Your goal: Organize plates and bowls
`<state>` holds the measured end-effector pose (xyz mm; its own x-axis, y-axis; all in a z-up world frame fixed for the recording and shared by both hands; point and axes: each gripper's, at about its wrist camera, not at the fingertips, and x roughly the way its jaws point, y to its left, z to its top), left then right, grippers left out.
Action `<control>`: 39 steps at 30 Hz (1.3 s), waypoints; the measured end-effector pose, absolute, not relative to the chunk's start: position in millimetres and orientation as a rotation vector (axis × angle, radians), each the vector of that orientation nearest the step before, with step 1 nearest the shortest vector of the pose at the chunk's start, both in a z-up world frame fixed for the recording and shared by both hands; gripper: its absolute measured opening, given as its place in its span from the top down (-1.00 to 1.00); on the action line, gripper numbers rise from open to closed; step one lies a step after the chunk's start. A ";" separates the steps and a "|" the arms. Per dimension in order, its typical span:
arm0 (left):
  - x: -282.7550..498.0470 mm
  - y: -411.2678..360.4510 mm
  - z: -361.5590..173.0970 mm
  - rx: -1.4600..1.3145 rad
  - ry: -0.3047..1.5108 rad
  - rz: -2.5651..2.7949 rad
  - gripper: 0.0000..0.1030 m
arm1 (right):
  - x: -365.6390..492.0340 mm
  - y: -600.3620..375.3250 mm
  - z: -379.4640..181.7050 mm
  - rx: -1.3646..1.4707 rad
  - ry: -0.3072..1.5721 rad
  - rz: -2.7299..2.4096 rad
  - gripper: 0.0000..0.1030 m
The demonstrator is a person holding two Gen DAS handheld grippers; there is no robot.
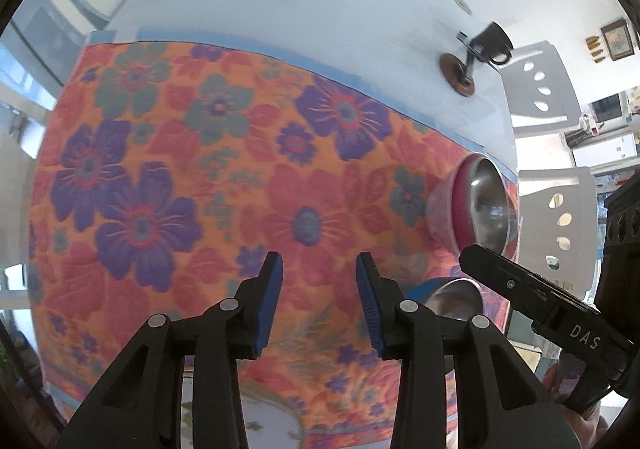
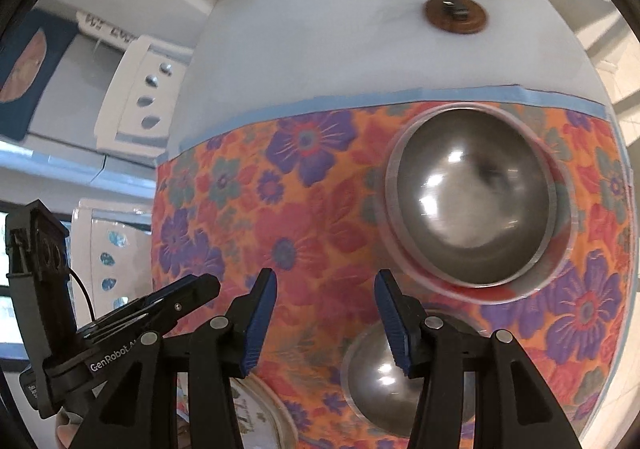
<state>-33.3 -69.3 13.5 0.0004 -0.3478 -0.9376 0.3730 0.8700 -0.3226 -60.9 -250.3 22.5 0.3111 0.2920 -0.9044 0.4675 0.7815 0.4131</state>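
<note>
Hovering spread and empty above the quilted floral cloth, the left tool and right tool flank two round steel bowls, pink-rimmed beyond, blue-rimmed nearer.

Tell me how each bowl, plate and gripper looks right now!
Left gripper: open, holding nothing.
Right gripper: open, holding nothing.
Red-rimmed shiny metal bowl: upright, empty, on the flowery cloth.
Blue-sided metal bowl: upright, empty, nearer the grippers.
White patterned plate: flat, partly hidden.
</note>
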 end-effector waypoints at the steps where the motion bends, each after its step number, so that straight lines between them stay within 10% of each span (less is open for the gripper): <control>1: -31.5 -63.4 13.4 0.018 1.464 -0.562 0.32 | -57.8 -243.5 22.7 0.707 1.283 -0.122 0.05; 25: 3.1 70.8 -46.5 0.065 1.503 -0.406 0.32 | -9.2 -97.7 -49.9 0.609 1.443 -0.062 -0.06; 34: 11.5 90.4 -72.7 0.068 1.539 -0.411 0.33 | -3.9 -59.5 -91.9 0.477 1.348 -0.229 -0.97; 39: 15.7 102.1 -78.0 0.066 1.549 -0.413 0.32 | -2.3 -27.8 -101.6 0.256 1.338 -0.283 -1.00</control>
<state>15.7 102.1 -78.0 -0.0320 -0.2160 -0.9759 0.2987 0.9297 -0.2156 -2.3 -27.8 -101.6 0.2067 -0.0547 -0.9769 0.3453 0.9383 0.0205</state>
